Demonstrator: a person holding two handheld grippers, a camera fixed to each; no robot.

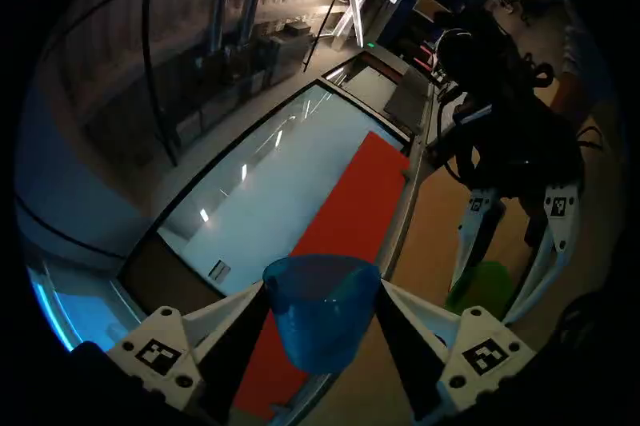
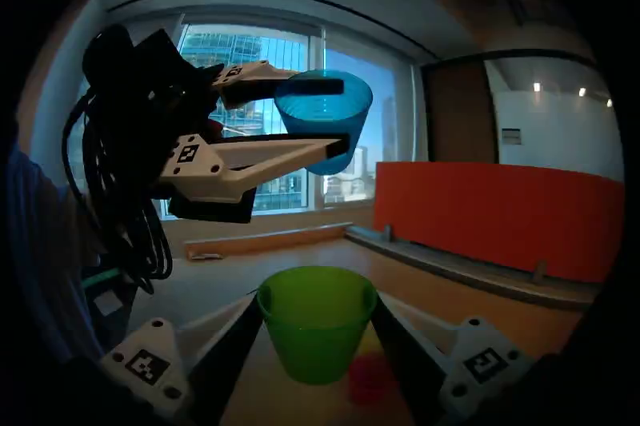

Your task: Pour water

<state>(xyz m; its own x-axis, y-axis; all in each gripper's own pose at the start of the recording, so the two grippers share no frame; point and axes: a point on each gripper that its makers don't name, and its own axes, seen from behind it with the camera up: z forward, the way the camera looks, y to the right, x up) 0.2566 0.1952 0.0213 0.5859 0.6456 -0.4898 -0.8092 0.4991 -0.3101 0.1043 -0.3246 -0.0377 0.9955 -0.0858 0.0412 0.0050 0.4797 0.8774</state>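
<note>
translucent blue cup [image 1: 322,322]; green cup [image 2: 317,322]; orange-red panel [image 2: 496,218]; tan tabletop [image 2: 448,286]

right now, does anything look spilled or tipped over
Nothing stands out: the blue cup sits upright in the left tongs, the green cup upright in the right tongs, and no spilled water shows on the table.

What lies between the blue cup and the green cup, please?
Nothing: in the right gripper view, only open air separates the blue cup, held higher, from the green cup below.

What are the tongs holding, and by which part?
Left tongs hold the blue cup by its sides near the rim; right tongs hold the green cup likewise.
</note>
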